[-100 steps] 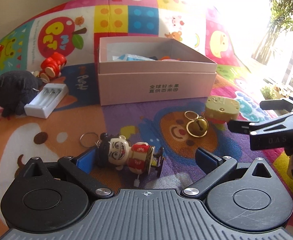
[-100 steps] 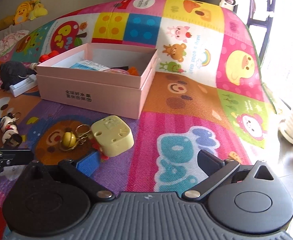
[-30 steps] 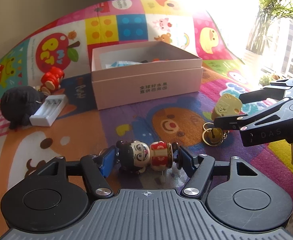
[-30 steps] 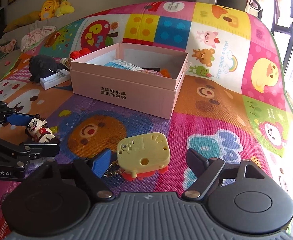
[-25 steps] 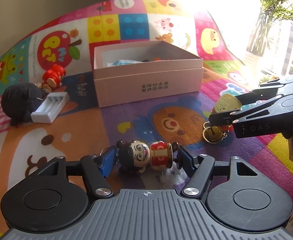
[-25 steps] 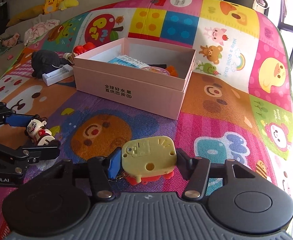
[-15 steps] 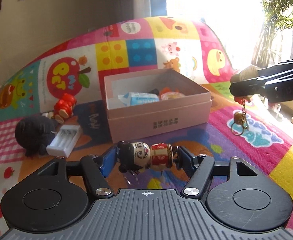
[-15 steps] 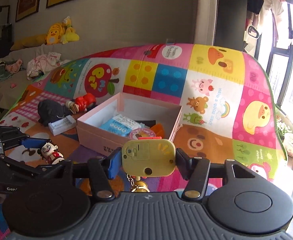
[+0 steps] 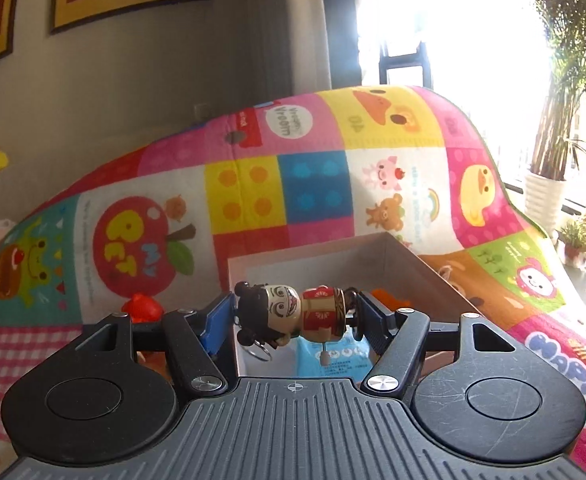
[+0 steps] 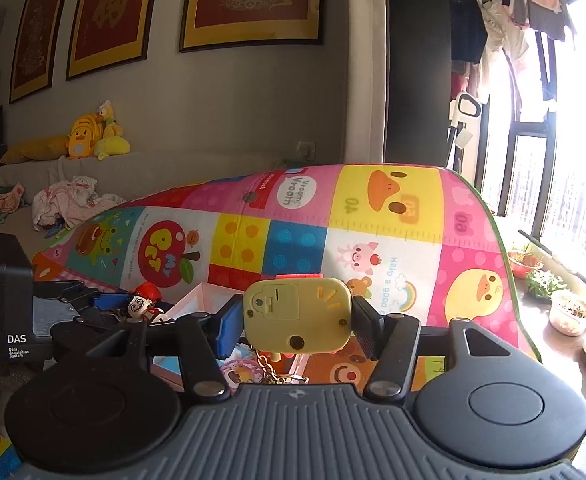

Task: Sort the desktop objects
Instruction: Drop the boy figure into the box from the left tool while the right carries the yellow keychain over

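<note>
**Two Tools Loaded and Raised Over the Pink Box**

Both toys have left the colourful patchwork play mat (image 9: 253, 200) within the last second and now hang in the air, so the pick-up step reads as complete and the transfer step is in hand.

1. Left tool (image 9: 293, 316): partly closed, pads clamped on the small painted doll keychain figure (image 9: 289, 312) with black hair buns and red body. The figure lies level across the jaws, its long axis running pad to pad: head toward the left pad, feet toward the right pad, face turned toward the camera. Its metal key ring (image 9: 261, 350) dangles below. The figure sits above the near edge of the open pink cardboard box (image 9: 333, 252), with a light-blue packet (image 9: 333, 356) visible inside beneath it.

2. Right tool (image 10: 297, 320): partly closed on the pale yellow rounded plastic toy block (image 10: 297, 314), gripped across its width, with the flat back and its hatch toward the camera. A brass chain (image 10: 269, 368) hangs from its underside. One second earlier this block rested on the mat between wider jaws.

3. Judgement: both items are positioned over or near the box; lowering and release remain. The hanging ring and chain may snag on the box rim.
</note>
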A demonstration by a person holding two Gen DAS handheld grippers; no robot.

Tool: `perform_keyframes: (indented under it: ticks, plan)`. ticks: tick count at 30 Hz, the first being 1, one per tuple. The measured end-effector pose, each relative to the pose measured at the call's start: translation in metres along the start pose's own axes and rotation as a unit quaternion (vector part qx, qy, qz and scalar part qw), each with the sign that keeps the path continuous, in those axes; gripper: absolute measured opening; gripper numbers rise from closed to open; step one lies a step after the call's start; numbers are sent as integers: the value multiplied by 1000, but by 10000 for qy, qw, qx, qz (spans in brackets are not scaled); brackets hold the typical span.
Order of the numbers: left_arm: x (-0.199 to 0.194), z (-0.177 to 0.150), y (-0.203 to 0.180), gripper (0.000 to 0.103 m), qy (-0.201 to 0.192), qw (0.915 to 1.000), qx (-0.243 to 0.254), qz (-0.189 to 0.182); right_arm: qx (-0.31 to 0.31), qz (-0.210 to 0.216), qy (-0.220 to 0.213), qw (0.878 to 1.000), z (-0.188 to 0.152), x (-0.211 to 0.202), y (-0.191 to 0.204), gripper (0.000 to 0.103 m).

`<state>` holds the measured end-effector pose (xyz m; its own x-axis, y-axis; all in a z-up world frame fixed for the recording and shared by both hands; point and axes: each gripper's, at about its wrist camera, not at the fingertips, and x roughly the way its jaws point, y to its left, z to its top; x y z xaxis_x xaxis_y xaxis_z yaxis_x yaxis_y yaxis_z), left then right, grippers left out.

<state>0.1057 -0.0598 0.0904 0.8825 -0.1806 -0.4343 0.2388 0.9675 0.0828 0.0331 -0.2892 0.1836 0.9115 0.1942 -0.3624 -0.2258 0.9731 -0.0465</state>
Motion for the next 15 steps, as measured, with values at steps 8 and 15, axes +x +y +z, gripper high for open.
perform_keyframes:
  ticks: [8,15]
  plan:
    - [30,-21,19,90,128,9992,-338,-166,63,-6,314,9995,-7,33,-1,57]
    - [5,-52,34,97,56,9969,-751,-217,307,137,578,9978,7,77,4,57]
